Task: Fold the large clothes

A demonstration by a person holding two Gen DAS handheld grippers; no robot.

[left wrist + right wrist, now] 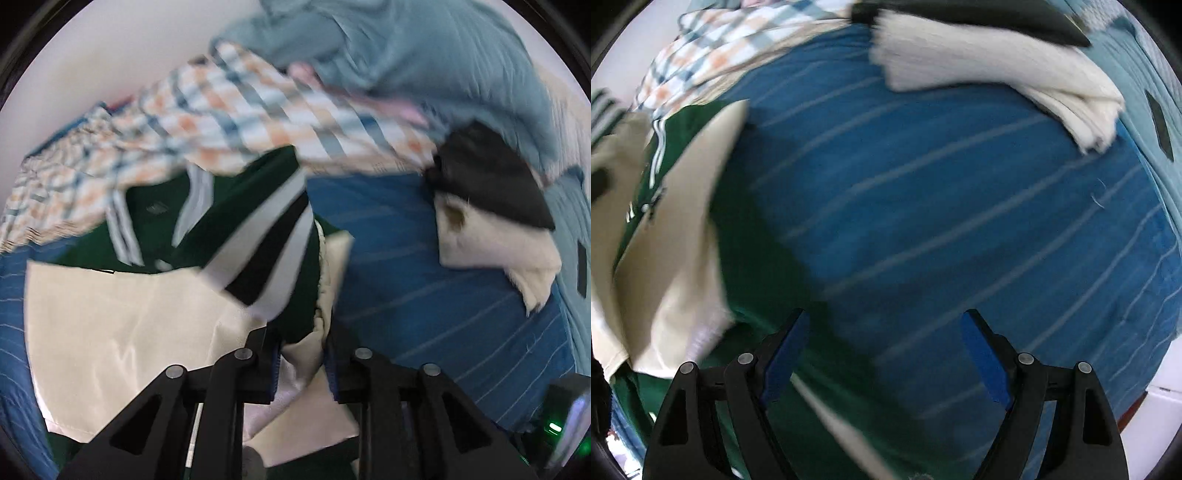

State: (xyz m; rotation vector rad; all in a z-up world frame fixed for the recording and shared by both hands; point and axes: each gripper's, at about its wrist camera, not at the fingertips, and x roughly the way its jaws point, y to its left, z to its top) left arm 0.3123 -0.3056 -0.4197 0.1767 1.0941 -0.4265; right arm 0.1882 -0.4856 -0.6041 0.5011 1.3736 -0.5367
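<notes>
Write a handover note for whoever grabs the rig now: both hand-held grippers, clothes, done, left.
Left hand-held gripper: jaws narrow, cream sleeve of the green jacket between them; whether the pads still pinch it is unclear.
Right hand-held gripper: open, empty, over the blue striped sheet.
Jacket lies partly folded at the sheet's edge; plaid shirt and cream knit wait unfolded.
Left: finish jacket, then the rest.

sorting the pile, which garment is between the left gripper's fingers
The green jacket with cream sleeves, its cream fabric sits in the left gripper; the plaid shirt and grey-blue garment lie farther back.
</notes>
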